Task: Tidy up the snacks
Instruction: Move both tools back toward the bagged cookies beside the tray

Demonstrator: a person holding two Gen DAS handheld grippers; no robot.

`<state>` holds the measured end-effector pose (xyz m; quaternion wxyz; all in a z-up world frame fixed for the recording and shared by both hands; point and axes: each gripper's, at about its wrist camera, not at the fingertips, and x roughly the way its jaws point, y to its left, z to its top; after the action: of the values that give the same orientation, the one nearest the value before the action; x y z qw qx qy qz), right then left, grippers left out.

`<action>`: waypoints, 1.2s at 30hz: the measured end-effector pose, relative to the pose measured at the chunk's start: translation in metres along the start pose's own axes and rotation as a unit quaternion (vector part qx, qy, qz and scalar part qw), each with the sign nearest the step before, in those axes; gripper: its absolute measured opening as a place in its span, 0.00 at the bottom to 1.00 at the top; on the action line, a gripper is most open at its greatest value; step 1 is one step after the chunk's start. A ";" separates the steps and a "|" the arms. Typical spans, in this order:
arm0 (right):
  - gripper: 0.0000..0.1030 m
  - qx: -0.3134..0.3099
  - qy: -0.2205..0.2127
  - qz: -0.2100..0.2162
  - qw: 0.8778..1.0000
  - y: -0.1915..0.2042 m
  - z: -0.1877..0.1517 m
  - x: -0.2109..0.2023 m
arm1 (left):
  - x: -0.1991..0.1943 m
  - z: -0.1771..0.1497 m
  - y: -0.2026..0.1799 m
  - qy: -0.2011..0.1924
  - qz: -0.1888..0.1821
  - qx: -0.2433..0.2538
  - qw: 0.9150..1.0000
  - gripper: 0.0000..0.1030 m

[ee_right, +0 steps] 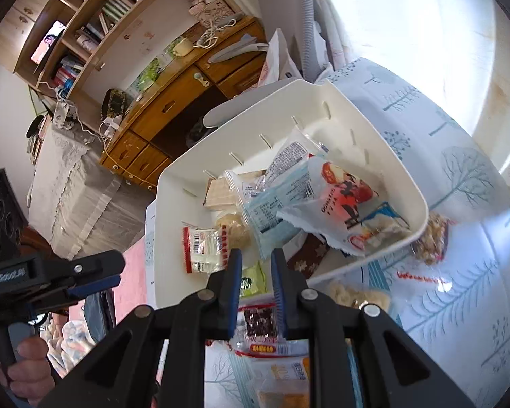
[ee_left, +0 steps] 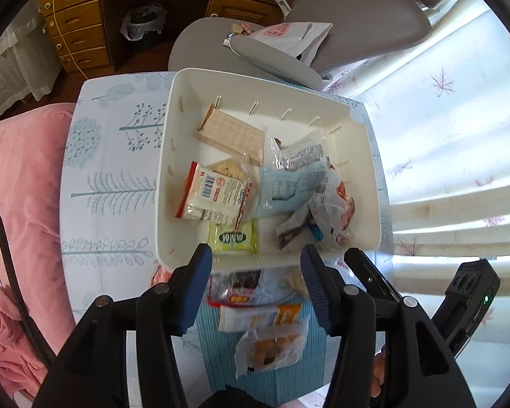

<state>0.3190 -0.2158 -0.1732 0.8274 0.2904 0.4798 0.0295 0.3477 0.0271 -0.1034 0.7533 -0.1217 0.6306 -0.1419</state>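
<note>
A white bin [ee_left: 173, 129] [ee_right: 374, 142] stands on the tree-print table and holds several snack packets: a wafer pack [ee_left: 233, 134], a red-edged cracker pack [ee_left: 214, 193] [ee_right: 204, 248], a green pack [ee_left: 233, 238] [ee_right: 253, 280], a pale blue pack [ee_left: 285, 187] [ee_right: 275, 210] and a red-and-white pack [ee_left: 340, 197] [ee_right: 343, 204]. My left gripper [ee_left: 256, 258] is open and empty above the bin's near rim. My right gripper [ee_right: 256, 261] is open, its jaws narrowly apart with nothing between them, over the same rim. Loose packets [ee_left: 255, 316] [ee_right: 265, 326] lie on the table below both.
A popcorn-like bag [ee_right: 430, 238] lies right of the bin. A grey chair [ee_left: 357, 23] with a white bag stands behind the table. A pink bedcover [ee_left: 20, 187] lies left. A wooden desk [ee_left: 85, 17] [ee_right: 173, 108] stands at the back.
</note>
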 end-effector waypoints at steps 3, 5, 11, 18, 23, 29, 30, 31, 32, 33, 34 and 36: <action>0.27 0.016 -0.002 0.004 1.000 0.000 -0.011 -0.013 | -0.012 -0.016 0.003 -0.002 -0.001 0.002 1.000 0.60; 0.38 0.019 -0.003 0.008 1.000 0.002 -0.018 -0.022 | -0.020 -0.028 0.007 -0.004 0.002 0.003 1.000 0.61; 0.51 0.023 -0.025 0.012 0.999 0.011 -0.050 -0.059 | -0.042 -0.068 0.025 -0.012 0.008 0.002 1.000 0.64; 0.59 0.036 -0.042 0.011 0.998 0.013 -0.090 -0.081 | -0.055 -0.113 0.053 -0.023 0.026 -0.005 0.999 0.73; 0.72 0.034 -0.041 0.002 0.999 0.011 -0.119 -0.089 | -0.056 -0.142 0.067 -0.026 0.039 -0.012 0.999 0.78; 0.74 0.005 -0.009 -0.032 0.999 -0.001 -0.146 -0.092 | -0.050 -0.164 0.083 -0.020 0.083 -0.039 0.996 0.82; 0.74 0.002 -0.003 -0.040 0.999 -0.005 -0.150 -0.093 | -0.049 -0.167 0.085 -0.020 0.087 -0.044 0.995 0.82; 0.75 0.000 0.003 -0.047 0.999 -0.008 -0.153 -0.093 | -0.049 -0.169 0.085 -0.021 0.088 -0.046 0.995 0.82; 0.75 -0.004 0.009 -0.056 0.998 -0.013 -0.155 -0.094 | -0.049 -0.171 0.085 -0.022 0.090 -0.046 0.995 0.82; 0.75 -0.008 0.012 -0.062 0.998 -0.015 -0.156 -0.095 | -0.049 -0.173 0.084 -0.024 0.091 -0.047 0.994 0.82; 0.75 -0.013 0.016 -0.069 0.997 -0.018 -0.157 -0.096 | -0.049 -0.175 0.083 -0.025 0.092 -0.048 0.994 0.82; 0.75 -0.031 0.019 -0.086 0.996 -0.023 -0.159 -0.099 | -0.048 -0.177 0.080 -0.031 0.090 -0.050 0.994 0.83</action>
<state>0.1319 -0.1957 -0.1672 0.8263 0.2219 0.5172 -0.0218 0.1702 0.1184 -0.1195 0.7752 -0.1067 0.6215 -0.0383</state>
